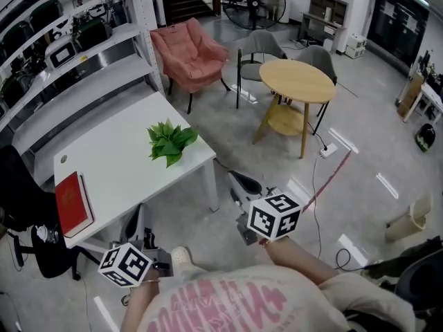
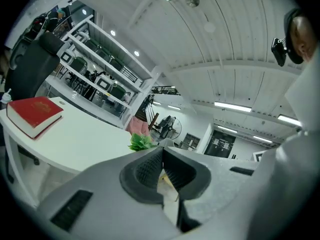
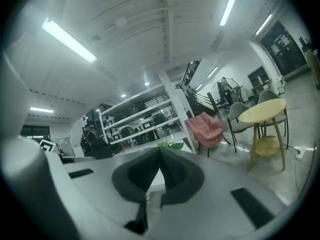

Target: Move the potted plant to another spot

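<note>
Green leafy clump is all the head view gives you of the potted plant (image 1: pixel 172 142); the pot itself is hidden under the leaves. It sits near the corner of the white counter (image 1: pixel 118 168) that faces the person.

Both grippers are off the counter's near edge and well apart from the plant. The left gripper (image 1: pixel 142 221) is low by the front edge, and the right gripper (image 1: pixel 242 185) is out past the corner. Honestly, neither looks clearly nearer.

In each gripper view the plant pokes up just over the jaw tips, so it lies roughly dead ahead of both. It's a round bush with no real long axis.

Both grippers have their jaws pressed together and are holding nothing. I'd guess they need to spread before any grab.
</note>
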`<state>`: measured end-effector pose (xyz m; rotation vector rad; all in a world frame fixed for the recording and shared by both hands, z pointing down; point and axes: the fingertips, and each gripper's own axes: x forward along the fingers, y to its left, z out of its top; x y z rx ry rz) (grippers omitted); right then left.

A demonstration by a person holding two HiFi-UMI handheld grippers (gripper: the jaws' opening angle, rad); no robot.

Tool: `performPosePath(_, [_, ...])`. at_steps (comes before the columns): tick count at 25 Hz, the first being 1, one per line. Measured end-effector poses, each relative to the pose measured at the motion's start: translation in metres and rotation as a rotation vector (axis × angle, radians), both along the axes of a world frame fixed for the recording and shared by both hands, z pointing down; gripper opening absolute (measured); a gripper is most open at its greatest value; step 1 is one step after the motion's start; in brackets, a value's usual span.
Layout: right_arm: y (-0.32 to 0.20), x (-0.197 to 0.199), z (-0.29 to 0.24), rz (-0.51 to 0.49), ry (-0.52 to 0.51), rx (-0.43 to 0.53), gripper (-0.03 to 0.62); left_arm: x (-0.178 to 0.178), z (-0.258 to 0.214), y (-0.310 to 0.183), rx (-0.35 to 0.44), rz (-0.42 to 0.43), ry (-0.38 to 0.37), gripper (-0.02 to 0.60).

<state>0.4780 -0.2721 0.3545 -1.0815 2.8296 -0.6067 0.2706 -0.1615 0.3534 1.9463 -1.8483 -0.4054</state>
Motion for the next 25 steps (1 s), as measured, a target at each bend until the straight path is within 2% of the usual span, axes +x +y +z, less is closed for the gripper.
performPosePath(3, [0.009,0.006,0.004,0.007,0.011,0.003,0.008,0.007,0.003,0.011,-0.007,0.000,-0.018,0.005])
performPosePath(8, [0.025,0.016,0.006,0.015,0.000,-0.001,0.008,0.022,0.003,0.029,0.023,0.033,0.014,0.005])
performPosePath(14, [0.038,0.030,0.008,0.020,-0.033,-0.005,0.006,0.031,0.010,0.046,0.019,0.031,0.005,0.005])
performPosePath(25, [0.056,0.035,0.034,0.035,0.032,-0.023,0.006,0.036,0.030,0.064,-0.019,0.032,0.023,0.005])
